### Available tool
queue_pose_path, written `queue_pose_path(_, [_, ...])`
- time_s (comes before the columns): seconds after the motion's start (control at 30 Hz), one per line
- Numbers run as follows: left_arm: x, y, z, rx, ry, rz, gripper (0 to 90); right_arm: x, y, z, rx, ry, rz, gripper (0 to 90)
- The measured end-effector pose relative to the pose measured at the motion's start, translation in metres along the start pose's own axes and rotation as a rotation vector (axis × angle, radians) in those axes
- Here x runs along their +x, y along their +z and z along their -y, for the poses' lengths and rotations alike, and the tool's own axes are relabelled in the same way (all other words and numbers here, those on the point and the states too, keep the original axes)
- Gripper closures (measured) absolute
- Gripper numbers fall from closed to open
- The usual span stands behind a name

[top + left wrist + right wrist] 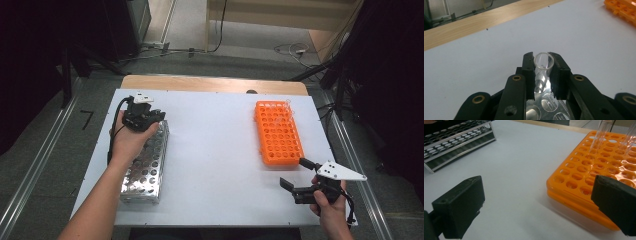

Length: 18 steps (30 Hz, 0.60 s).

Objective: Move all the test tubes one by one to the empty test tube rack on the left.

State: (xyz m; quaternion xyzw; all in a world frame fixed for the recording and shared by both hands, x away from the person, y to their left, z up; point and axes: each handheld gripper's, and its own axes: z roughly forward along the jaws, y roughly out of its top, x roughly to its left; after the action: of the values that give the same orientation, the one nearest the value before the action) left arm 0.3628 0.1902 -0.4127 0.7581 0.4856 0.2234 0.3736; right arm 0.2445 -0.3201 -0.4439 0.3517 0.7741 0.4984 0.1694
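- I see the orange rack (278,133) at the table's right, 2 clear tubes (601,132) upright (far end).
- White table (215,150); cables (292,50) on the floor beyond.

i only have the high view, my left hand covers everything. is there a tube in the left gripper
Observer: Yes. The left gripper view shows the left gripper shut on a clear tube, open mouth up.
Operator: where is its lower end
Observer: It slants down toward the holes of the metal rack, right under the jaws.
Operator: and the right gripper, how close to the orange rack
Observer: The right gripper is open, with the near corner of the orange rack between its jaws, untouched.
Operator: any tubes left there
Observer: At least two clear tubes stand at its far side.
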Motion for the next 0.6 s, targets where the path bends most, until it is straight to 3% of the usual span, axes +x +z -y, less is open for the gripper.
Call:
queue_pose_path(0.2, [0.002,0.009,0.002,0.034,-0.032,0.009,75.3,-0.001,0.001,0.000,0.002,-0.001,-0.002,0.0])
queue_pose_path(0.33, [0.002,0.013,0.003,0.060,-0.027,0.009,75.0,-0.001,0.001,0.000,0.001,-0.004,-0.001,0.0])
queue_pose_path(0.43, [0.003,0.014,0.005,0.056,-0.040,0.018,74.3,-0.001,0.002,0.000,0.006,-0.004,0.000,0.0])
queue_pose_path(0.6, [0.004,0.012,0.009,0.025,-0.086,0.017,61.4,0.000,0.001,0.000,0.001,-0.004,-0.001,0.0])
